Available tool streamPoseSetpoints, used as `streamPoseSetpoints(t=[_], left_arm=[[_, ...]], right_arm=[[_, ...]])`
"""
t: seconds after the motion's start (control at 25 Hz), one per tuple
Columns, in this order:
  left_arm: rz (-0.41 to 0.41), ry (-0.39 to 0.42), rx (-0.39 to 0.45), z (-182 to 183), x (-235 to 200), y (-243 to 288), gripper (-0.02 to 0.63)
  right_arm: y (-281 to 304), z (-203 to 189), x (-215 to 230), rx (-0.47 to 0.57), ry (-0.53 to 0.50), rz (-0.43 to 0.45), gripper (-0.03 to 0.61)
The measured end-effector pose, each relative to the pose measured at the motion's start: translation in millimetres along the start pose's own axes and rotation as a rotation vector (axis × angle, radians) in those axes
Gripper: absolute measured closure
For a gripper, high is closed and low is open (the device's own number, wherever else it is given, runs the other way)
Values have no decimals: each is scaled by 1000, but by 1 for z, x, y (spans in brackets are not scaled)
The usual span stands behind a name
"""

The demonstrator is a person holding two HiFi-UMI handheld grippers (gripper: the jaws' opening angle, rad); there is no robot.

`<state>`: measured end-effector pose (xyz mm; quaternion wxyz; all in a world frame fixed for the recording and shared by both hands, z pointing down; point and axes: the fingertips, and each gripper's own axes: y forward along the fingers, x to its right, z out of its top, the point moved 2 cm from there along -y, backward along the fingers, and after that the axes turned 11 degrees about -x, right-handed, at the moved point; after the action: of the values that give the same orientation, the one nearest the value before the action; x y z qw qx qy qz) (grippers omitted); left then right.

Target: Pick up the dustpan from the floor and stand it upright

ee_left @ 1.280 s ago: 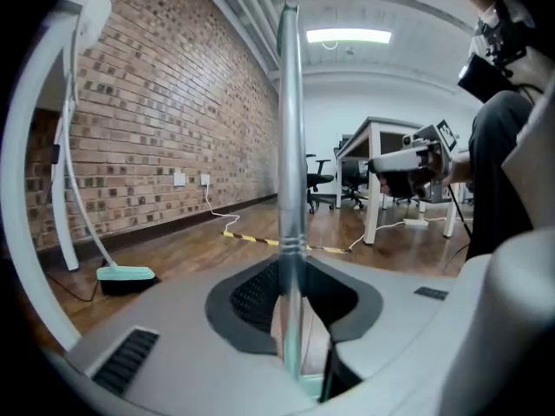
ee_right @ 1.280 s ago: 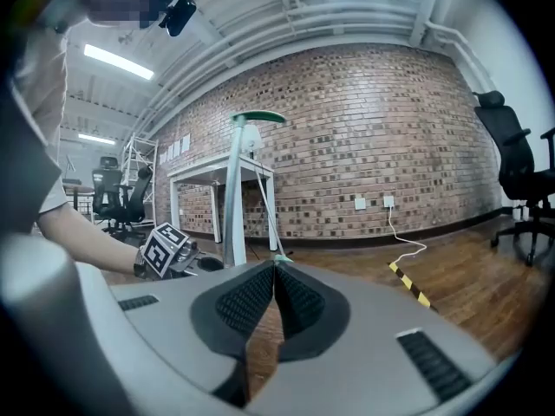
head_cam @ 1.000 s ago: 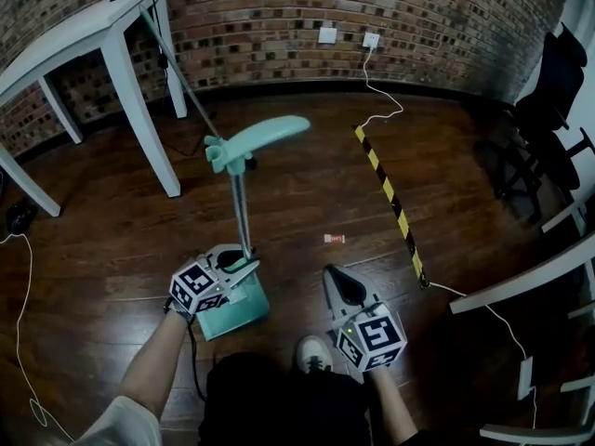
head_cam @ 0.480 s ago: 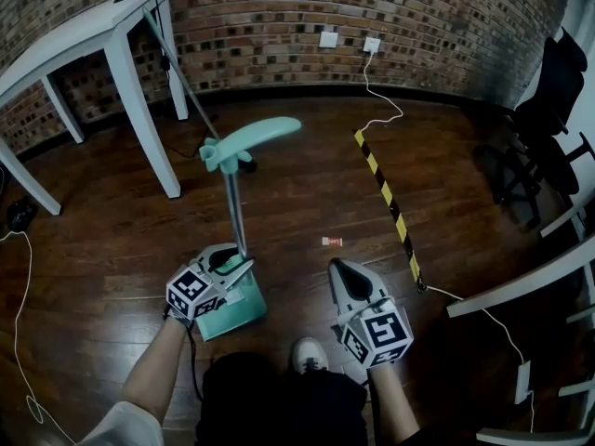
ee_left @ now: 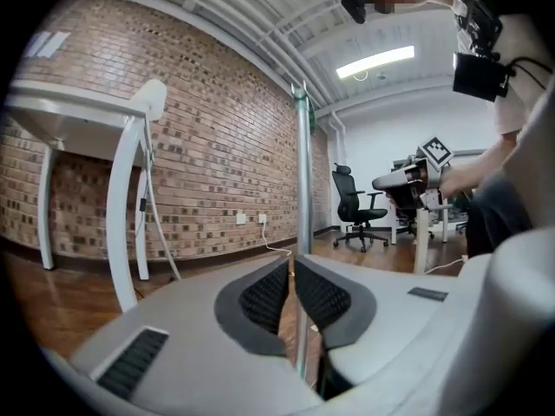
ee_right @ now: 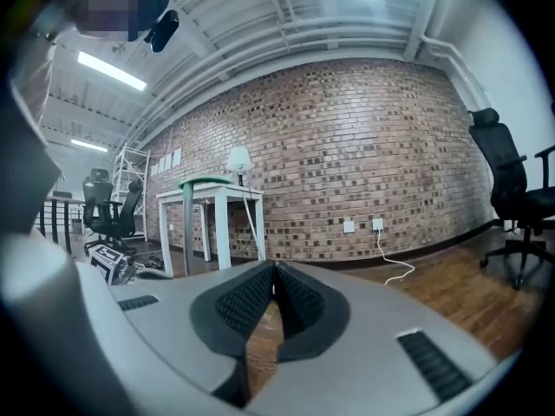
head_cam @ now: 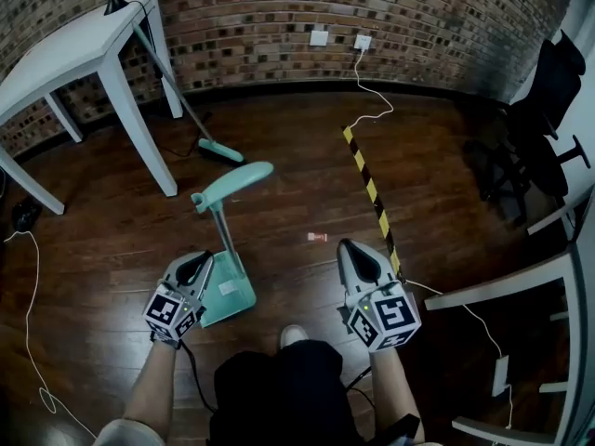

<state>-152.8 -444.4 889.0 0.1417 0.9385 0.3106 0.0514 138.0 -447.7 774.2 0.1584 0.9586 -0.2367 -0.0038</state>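
The teal dustpan (head_cam: 229, 293) stands upright on the wood floor, its pole rising to a teal grip (head_cam: 232, 182). My left gripper (head_cam: 192, 268) hangs just left of the pan, apart from it. Its jaws are closing, down to a narrow slit, with nothing between them. In the left gripper view the pole (ee_left: 301, 172) rises beyond the fingertips (ee_left: 276, 277). My right gripper (head_cam: 357, 259) hovers to the right of the pan, shut and empty. The right gripper view has the pole (ee_right: 186, 224) far off to the left.
A broom (head_cam: 220, 151) leans on the white table (head_cam: 84, 40) at the back left. A small red-and-white object (head_cam: 318, 237) and a yellow-black strip (head_cam: 367, 189) lie on the floor. Cables trail at left and right. A black office chair (head_cam: 548, 91) stands far right.
My left gripper has let go of the dustpan's pole and drawn back to the left. Both grippers have risen. The dustpan stays standing by itself.
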Motion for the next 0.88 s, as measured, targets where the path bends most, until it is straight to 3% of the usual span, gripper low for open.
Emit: streamPoseSetpoints(t=[0.04, 0.28, 0.48, 0.6, 0.76, 0.88], left_arm=[[9, -9, -1, 19, 0, -7, 606], [41, -86, 13, 158, 4, -76, 611], [94, -81, 11, 281, 17, -148, 609], [127, -68, 43, 355, 34, -196, 609], [166, -58, 96, 436, 61, -266, 609], [170, -77, 133, 474, 78, -322, 609]], right_arm=[[-8, 17, 2, -4, 2, -5, 566], [-59, 145, -9, -15, -18, 27, 566], [-110, 268, -29, 51, 110, 69, 566], [-141, 336, -48, 84, 118, 88, 566], [-196, 399, -79, 105, 139, 108, 566], [-241, 430, -109, 123, 120, 110, 566]])
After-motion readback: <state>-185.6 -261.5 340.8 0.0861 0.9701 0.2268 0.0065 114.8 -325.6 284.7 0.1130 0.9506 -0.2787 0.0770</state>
